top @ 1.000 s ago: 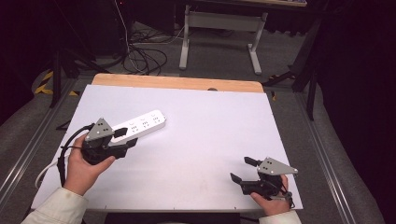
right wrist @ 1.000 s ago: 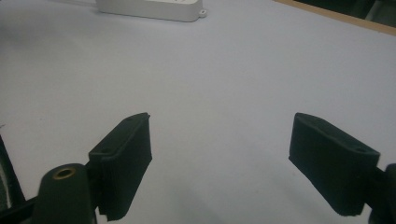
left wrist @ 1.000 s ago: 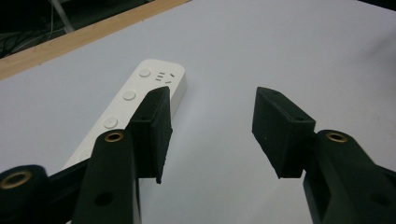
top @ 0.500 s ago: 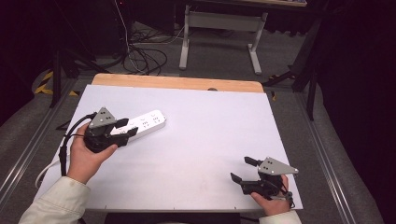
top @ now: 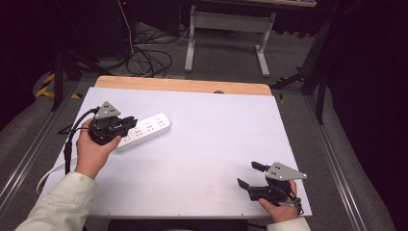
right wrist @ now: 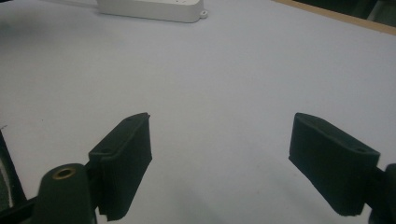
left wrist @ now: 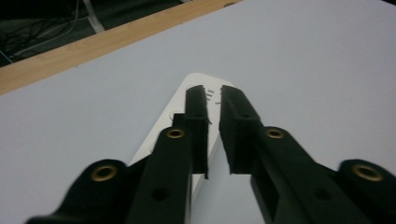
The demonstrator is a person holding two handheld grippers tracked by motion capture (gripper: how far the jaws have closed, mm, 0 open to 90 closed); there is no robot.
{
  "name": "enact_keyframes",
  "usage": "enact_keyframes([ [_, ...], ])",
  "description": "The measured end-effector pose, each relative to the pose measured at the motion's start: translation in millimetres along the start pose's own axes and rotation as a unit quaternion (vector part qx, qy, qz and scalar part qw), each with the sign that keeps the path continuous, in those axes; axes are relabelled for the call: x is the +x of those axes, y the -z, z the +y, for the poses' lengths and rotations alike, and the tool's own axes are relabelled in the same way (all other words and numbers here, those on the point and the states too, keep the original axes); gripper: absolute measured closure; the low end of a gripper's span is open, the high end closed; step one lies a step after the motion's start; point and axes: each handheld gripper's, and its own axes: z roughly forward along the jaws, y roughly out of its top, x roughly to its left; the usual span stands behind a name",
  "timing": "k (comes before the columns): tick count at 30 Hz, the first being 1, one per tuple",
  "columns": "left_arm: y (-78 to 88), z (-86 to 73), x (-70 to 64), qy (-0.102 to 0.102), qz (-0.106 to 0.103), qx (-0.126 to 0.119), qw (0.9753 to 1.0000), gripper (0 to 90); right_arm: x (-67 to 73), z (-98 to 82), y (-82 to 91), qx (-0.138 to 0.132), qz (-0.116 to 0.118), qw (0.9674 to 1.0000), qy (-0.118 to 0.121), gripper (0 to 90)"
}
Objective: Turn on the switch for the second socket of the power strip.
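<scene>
left claw narrow over the power strip, right claw wide on bare table

the power strip [top: 144,131] is the landmark: a long white plastic bar with rounded corners, smooth and slightly glossy, lying flat and slantwise on the matte white table [top: 207,144], toward the table's left and far side. a raw wooden edge [top: 183,85] runs along the table beyond the strip.

the left gripper [top: 126,121] sits over the strip's near-left end, held by the left hand [top: 91,149] in a pale sleeve. in the left gripper view its two matte black jaws, blocky with brass-coloured rivets, stand almost together with only a thin slit between them, pointing along the strip's top face [left wrist: 205,100]; they seem to hover just above the plastic, though contact cannot be told.

the right gripper [top: 249,174] is well apart from the strip, near the table's near-right corner. its flat, rubbery-looking black pads [right wrist: 128,154] are spread wide over bare surface, nothing between them. a grey three-cornered plate [top: 285,171] caps it.
</scene>
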Motion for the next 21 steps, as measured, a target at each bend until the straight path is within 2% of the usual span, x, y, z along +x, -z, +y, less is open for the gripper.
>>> enact_keyframes([
  [1,-2.2,-0.4,3.3,0.006,-0.004,0.0,1.0,82.3,0.0,0.0,0.0,0.0,0.0,1.0,0.0,21.4],
  [2,-5.1,-1.1,5.7,0.016,-0.008,0.001,0.9998,86.2,-0.1,-0.1,0.0,0.0,0.001,1.0,0.0,21.5],
  [3,-7.8,-1.6,8.0,0.024,-0.007,0.005,0.9997,90.0,0.2,0.0,-0.1,0.0,0.001,1.0,0.001,21.6],
  [4,-10.7,-2.3,10.3,0.025,-0.005,0.007,0.9996,90.0,0.3,0.0,-0.1,0.001,0.002,1.0,0.001,21.6],
  [9,-23.9,-5.7,18.2,0.018,0.0,-0.001,0.9998,90.0,0.0,-0.2,-0.1,0.001,0.002,1.0,0.003,21.6],
  [13,-33.1,-7.6,20.8,0.024,-0.003,-0.007,0.9997,90.0,0.1,-0.2,-0.3,0.001,0.002,1.0,0.003,21.6],
  [21,-48.8,-14.0,28.8,0.03,0.016,0.004,0.9994,90.0,-0.1,-0.4,-0.2,0.001,0.002,1.0,0.006,21.6],
])
